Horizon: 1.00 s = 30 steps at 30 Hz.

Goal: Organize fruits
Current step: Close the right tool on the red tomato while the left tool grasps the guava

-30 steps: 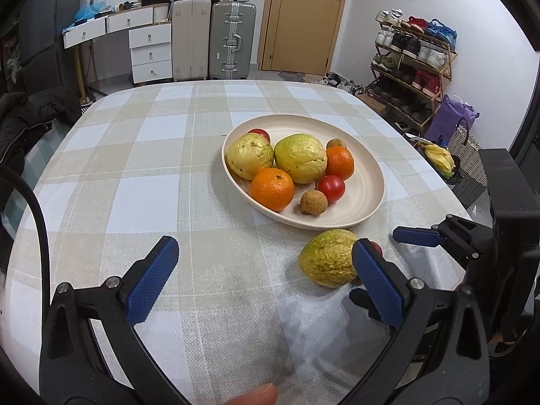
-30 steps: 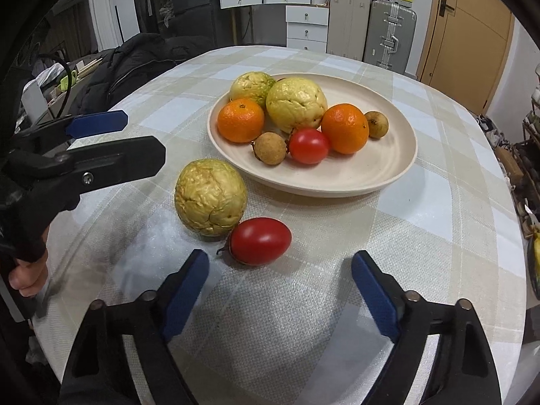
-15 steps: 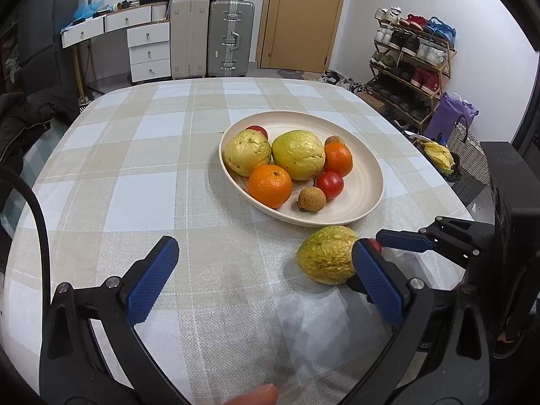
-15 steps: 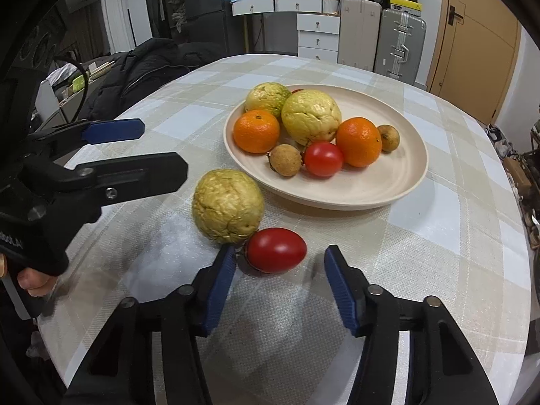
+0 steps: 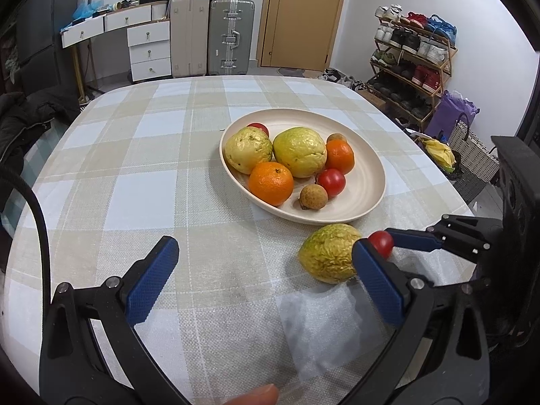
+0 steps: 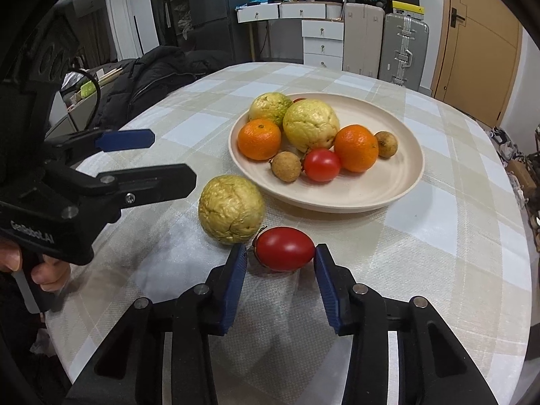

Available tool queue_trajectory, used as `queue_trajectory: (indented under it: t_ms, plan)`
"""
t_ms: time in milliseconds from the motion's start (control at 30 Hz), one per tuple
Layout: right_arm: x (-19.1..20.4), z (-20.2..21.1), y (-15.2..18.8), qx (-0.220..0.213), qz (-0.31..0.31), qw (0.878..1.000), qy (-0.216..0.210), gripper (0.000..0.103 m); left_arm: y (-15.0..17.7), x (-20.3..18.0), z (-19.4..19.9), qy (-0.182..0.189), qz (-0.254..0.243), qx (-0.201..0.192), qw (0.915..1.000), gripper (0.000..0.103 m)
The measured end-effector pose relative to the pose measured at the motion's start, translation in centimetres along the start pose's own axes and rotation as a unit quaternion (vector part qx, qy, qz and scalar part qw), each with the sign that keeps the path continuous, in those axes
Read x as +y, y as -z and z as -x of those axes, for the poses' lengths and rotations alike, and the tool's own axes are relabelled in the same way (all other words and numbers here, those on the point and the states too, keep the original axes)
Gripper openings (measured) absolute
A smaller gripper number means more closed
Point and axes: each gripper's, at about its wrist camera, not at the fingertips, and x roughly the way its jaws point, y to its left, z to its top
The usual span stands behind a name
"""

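Red and smooth, the tomato (image 6: 284, 249) lies on the worktop (image 6: 438, 253) beside the guava (image 6: 231, 213), and our right gripper (image 6: 280, 263), whose jaws have just been closing around it, should squeeze gently, while the left gripper (image 5: 263, 271) waits open.

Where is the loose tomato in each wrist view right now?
Left wrist: tomato at lower right, mostly hidden behind the left gripper's right finger, beside the guava.
Right wrist: tomato at lower centre, between the right gripper's closing jaws.
Shared landmark: the plate, just beyond it.
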Motion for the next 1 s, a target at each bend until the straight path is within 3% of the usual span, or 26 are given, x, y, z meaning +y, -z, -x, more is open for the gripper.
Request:
queue_trajectory:
  t_ms: [667, 900, 1000]
  plan:
    - [-4.1, 2.7, 0.2, -0.033, -0.061, 0.998, 0.01, 0.042, 1.4, -2.2, -2.6, 0.016, -0.03, 0.046, 0.9984, 0.102]
    - [-4.3, 3.0, 0.2, -0.038, -0.064, 0.997, 0.012, 0.042, 1.3, -2.4, -3.5, 0.032, -0.015, 0.051, 0.998, 0.102]
    - [-4.4, 3.1, 0.2, -0.039, -0.064, 0.997, 0.012, 0.042, 1.1, -2.7, -4.0, 0.045, -0.011, 0.056, 0.9973, 0.093]
